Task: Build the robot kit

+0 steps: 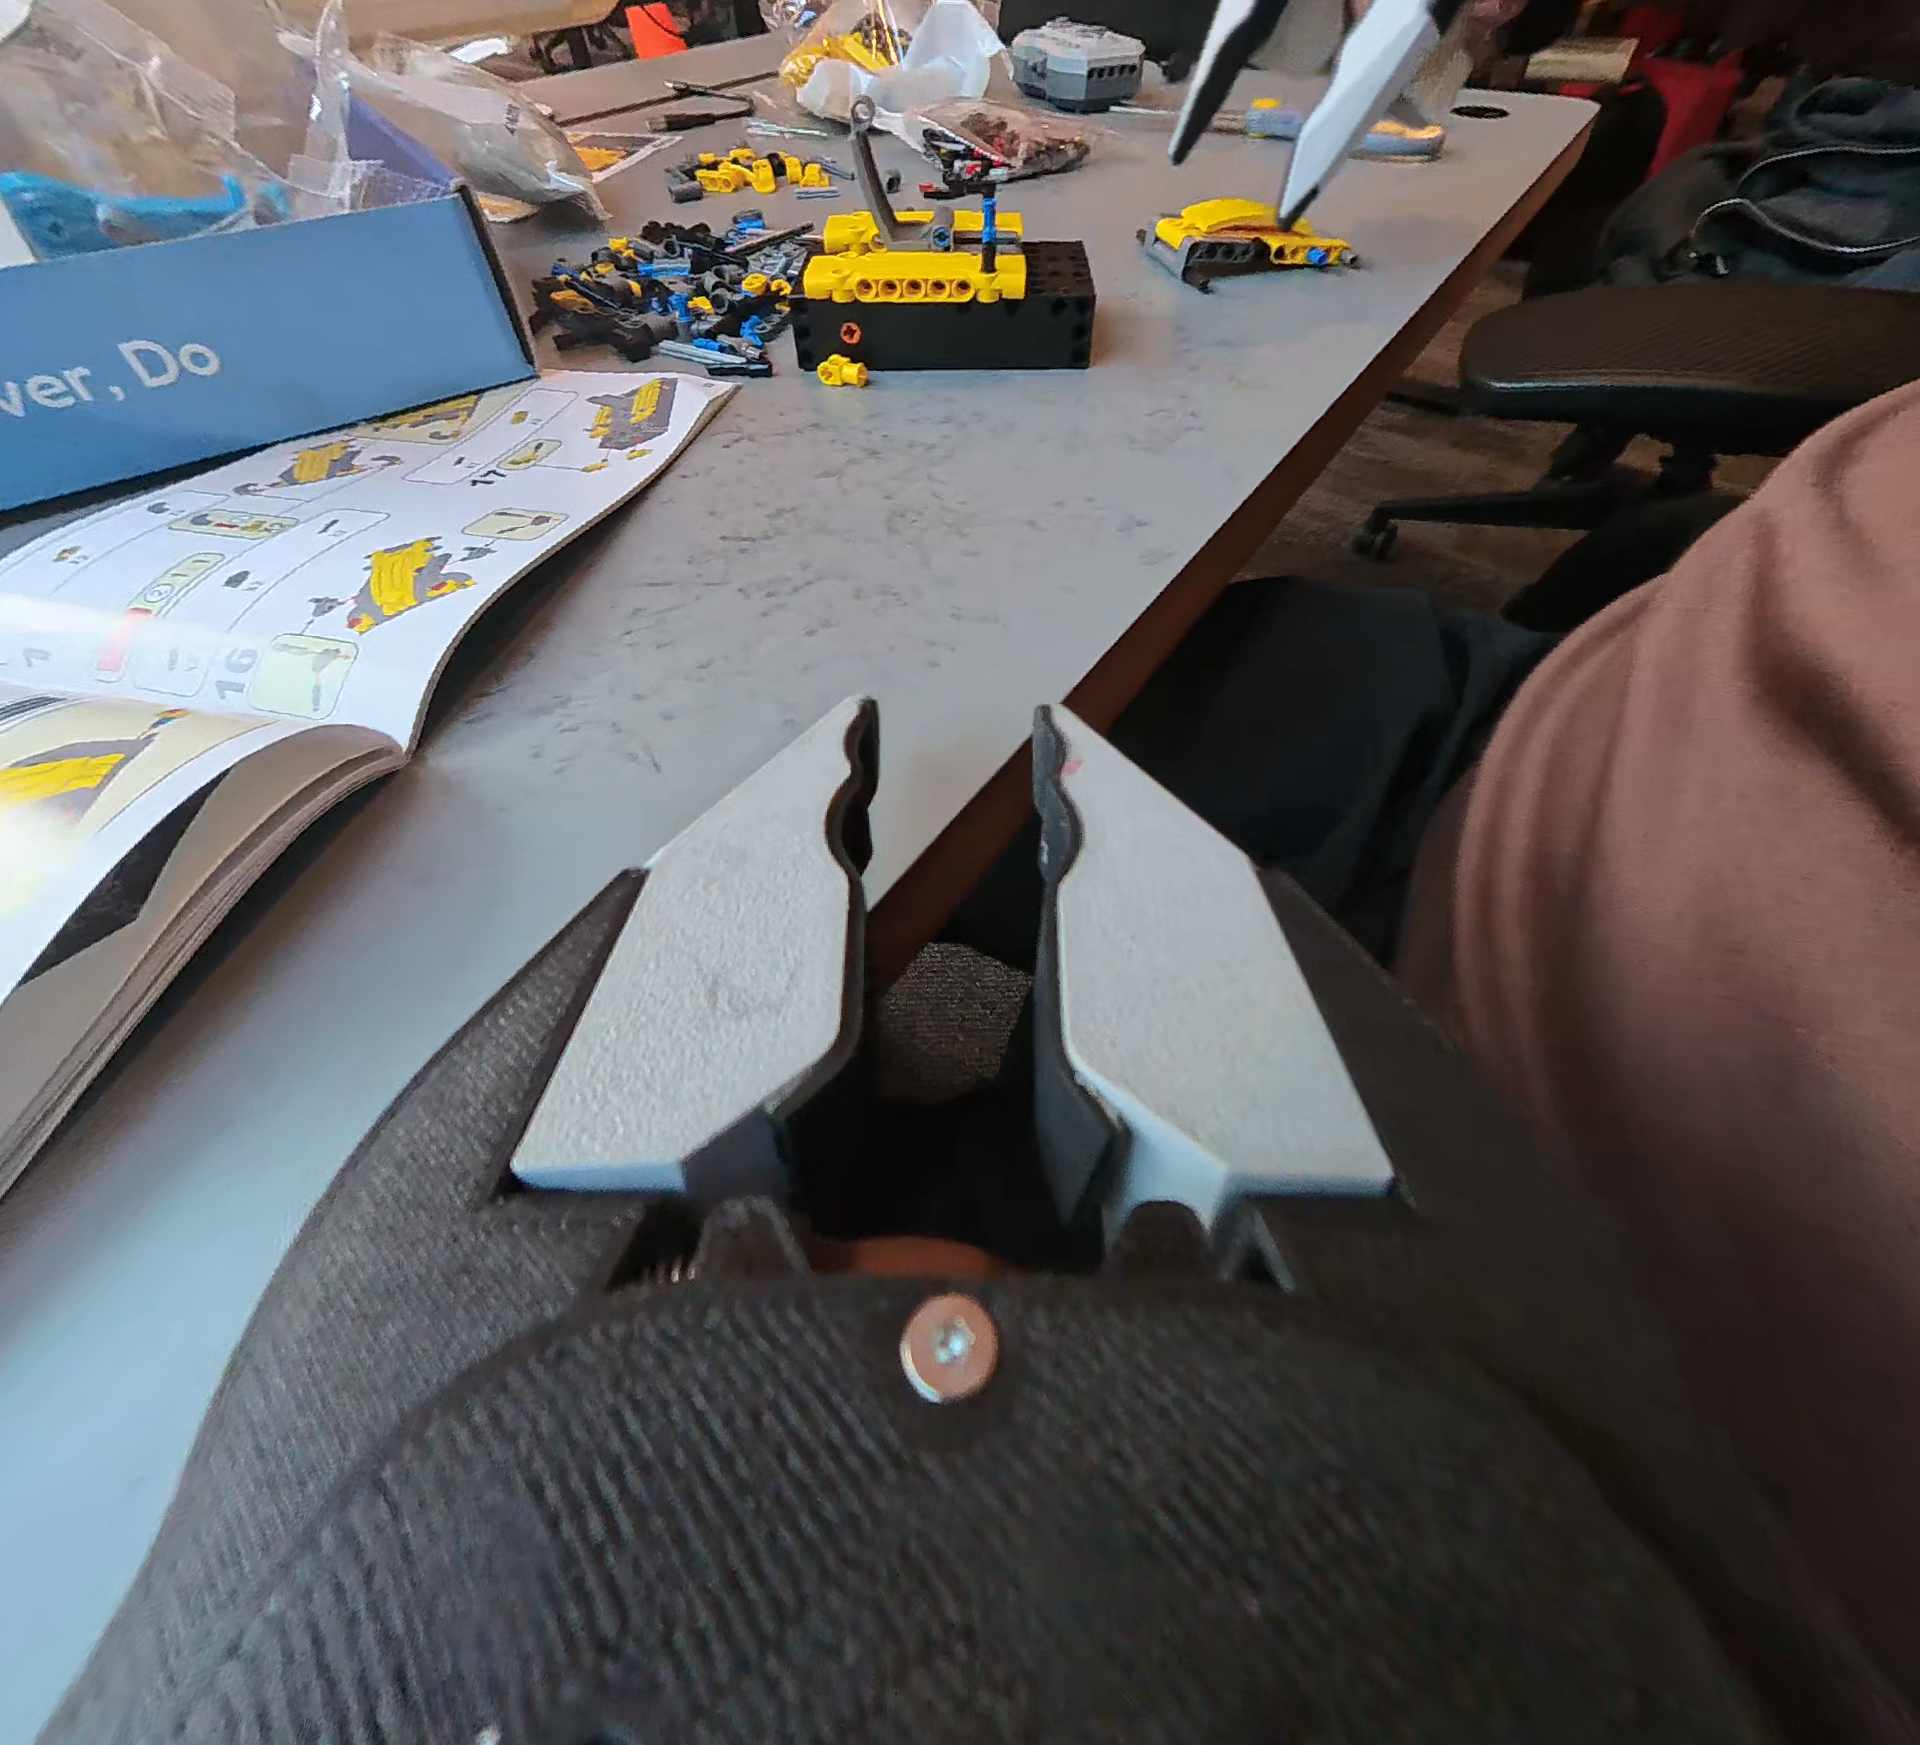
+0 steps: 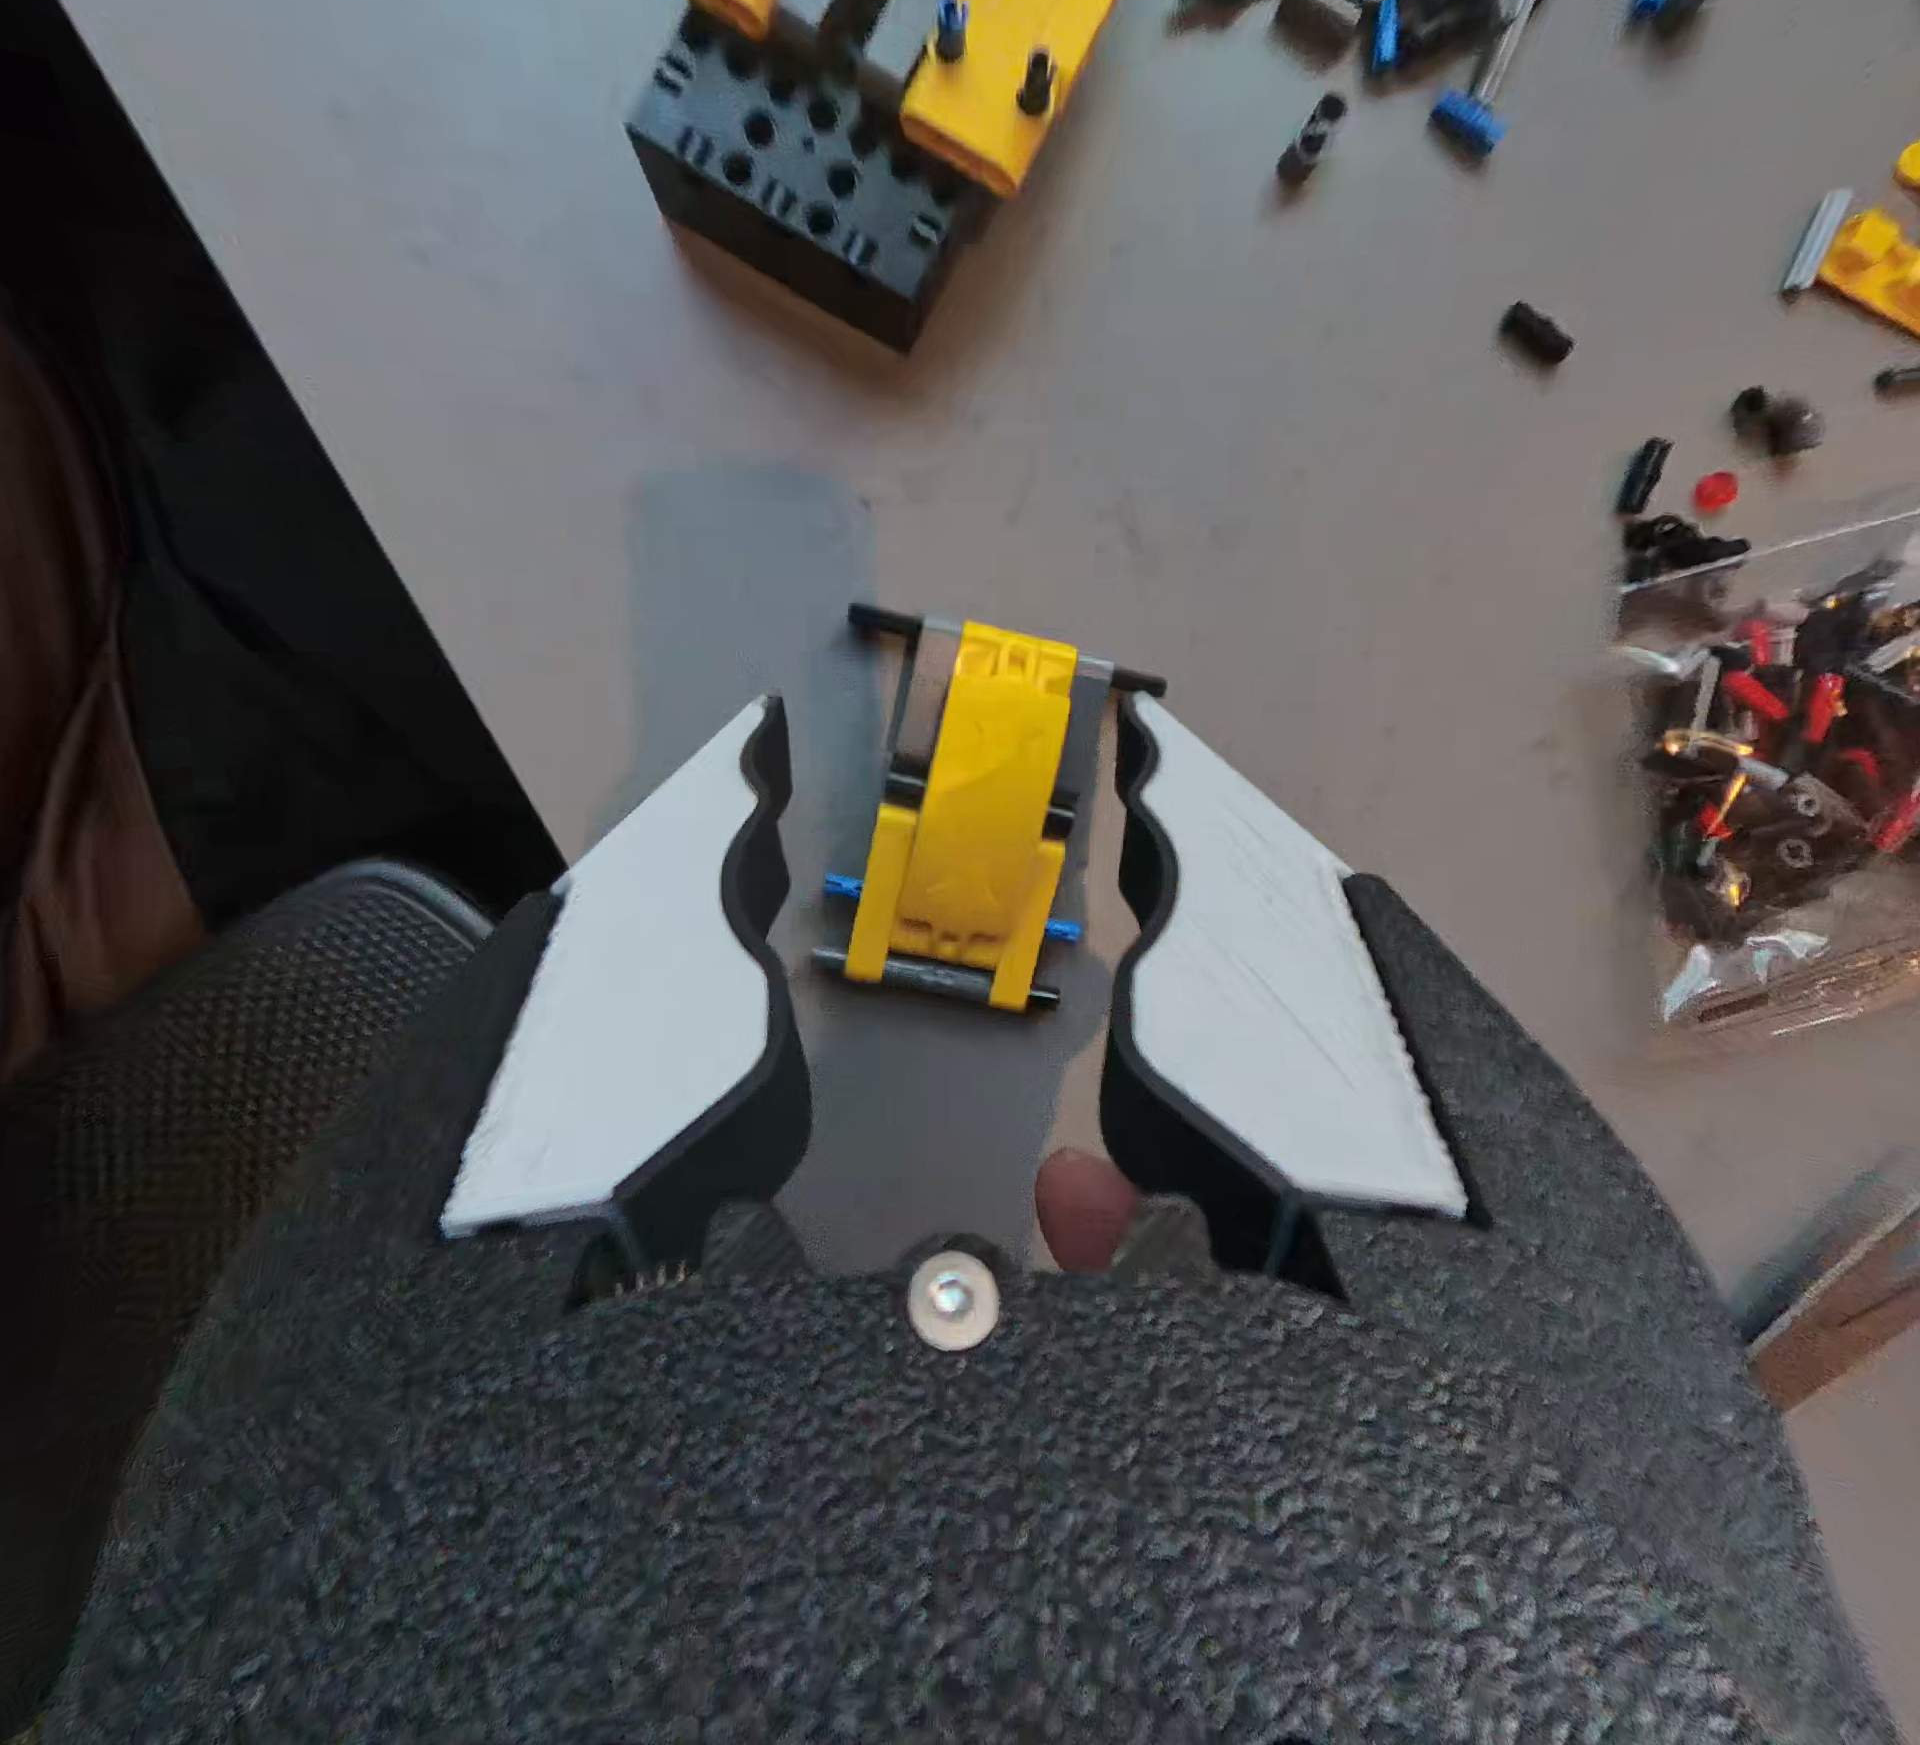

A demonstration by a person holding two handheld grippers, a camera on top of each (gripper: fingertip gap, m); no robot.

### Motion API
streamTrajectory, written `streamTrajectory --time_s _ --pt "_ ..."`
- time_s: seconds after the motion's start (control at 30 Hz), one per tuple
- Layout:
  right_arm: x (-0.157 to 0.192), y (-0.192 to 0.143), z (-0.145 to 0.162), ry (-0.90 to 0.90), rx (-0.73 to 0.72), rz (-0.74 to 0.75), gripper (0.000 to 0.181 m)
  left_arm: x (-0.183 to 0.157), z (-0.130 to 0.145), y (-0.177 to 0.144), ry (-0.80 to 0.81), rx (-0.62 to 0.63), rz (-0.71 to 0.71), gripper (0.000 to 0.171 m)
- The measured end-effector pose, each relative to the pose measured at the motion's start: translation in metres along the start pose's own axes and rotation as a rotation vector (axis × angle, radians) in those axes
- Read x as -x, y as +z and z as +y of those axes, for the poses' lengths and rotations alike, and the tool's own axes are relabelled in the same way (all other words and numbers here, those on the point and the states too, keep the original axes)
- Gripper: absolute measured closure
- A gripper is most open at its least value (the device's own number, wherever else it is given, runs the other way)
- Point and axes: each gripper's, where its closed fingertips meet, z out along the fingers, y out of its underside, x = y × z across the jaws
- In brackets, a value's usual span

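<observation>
Leftmost on the grey table, toward its far left corner, sit clear plastic bags and a blue box; just in front of the box an open instruction booklet lies flat; past the booklet, near the middle of the table, a heap of loose black, blue and yellow pieces touches a black block topped with yellow beams, with one small yellow connector just before it; the left gripper hovers over the table's near edge, its jaws apart with nothing between them, well apart from the pieces; a brown sleeve fills the right side of that view. Further right, close to the table's right edge, a small yellow and grey assembly rests on the surface; the right gripper points down over it, jaws spread wide to either side, one fingertip touching or nearly touching its yellow top; a clear bag of black and red pieces lies beside it.
</observation>
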Motion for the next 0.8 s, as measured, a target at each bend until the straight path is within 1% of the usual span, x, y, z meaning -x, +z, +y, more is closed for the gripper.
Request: streamTrajectory --time_s 0.07,0.1,0.17,0.27,0.33,0.4,0.5,0.53,0.6,0.63,0.7,0.73,0.8 --pt "-0.012 0.009 0.016 -0.03 0.065 0.035 0.128 0.003 0.004 0.0 0.005 0.014 -0.014 0.145" --pt "-0.018 0.012 0.02 -0.037 0.074 0.052 0.128 0.004 0.006 0.0 0.01 0.019 -0.021 0.146" --pt "-0.027 0.014 0.018 -0.01 0.037 0.054 0.139 0.005 0.007 -0.001 0.02 0.013 -0.032 0.147" --pt "-0.037 0.013 0.017 -0.01 0.02 0.098 0.138 0.004 0.006 -0.004 0.027 0.007 -0.027 0.147" --pt "-0.032 0.009 0.004 -0.002 -0.047 0.094 0.131 0.007 0.008 -0.006 0.04 0.017 -0.053 0.147" --pt "-0.027 0.001 -0.017 0.023 -0.146 0.097 0.124 0.009 0.01 -0.009 0.051 0.024 -0.074 0.147" --pt "-0.01 -0.008 -0.061 0.123 -0.357 0.038 0.115 0.009 0.01 -0.011 0.061 0.025 -0.092 0.148" --pt "-0.004 -0.007 -0.073 0.17 -0.403 0.015 0.11 0.009 0.011 -0.011 0.066 0.027 -0.095 0.148" --pt "0.005 0.003 -0.089 0.253 -0.434 -0.034 0.094 0.009 0.013 -0.011 0.081 0.036 -0.108 0.149" --pt "0.01 0.009 -0.096 0.288 -0.443 -0.062 0.093 0.009 0.014 -0.011 0.089 0.041 -0.113 0.149" --pt "0.016 0.023 -0.108 0.343 -0.451 -0.108 0.083 0.009 0.016 -0.012 0.096 0.051 -0.12 0.149" --pt "0.017 0.031 -0.111 0.361 -0.44 -0.107 0.08 0.009 0.017 -0.012 0.098 0.055 -0.123 0.149" --pt "0.008 0.049 -0.109 0.359 -0.381 -0.022 0.074 0.01 0.018 -0.013 0.1 0.06 -0.134 0.149"
